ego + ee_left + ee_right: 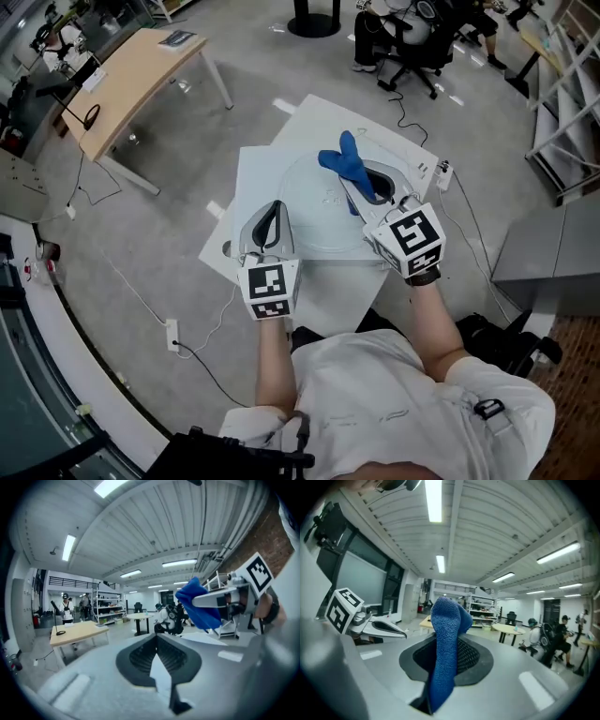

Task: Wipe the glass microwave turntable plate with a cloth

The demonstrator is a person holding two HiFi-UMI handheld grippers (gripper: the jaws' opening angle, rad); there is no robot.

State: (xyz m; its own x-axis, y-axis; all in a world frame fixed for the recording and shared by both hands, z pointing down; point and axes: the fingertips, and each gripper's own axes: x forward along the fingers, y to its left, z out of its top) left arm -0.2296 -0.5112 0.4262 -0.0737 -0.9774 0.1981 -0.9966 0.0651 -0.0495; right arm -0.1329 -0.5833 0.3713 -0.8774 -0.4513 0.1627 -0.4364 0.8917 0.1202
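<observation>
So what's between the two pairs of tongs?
The glass turntable plate, seen in the head view, lies between the left tongs and the right tongs, which grip a blue cloth.

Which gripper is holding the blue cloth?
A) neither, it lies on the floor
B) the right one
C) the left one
B: the blue cloth is pinched between the jaws of the right gripper; nothing shows between the left one's jaws.

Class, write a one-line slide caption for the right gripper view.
The right tool shut on a blue textured cloth, with the left tool beside it.
</observation>
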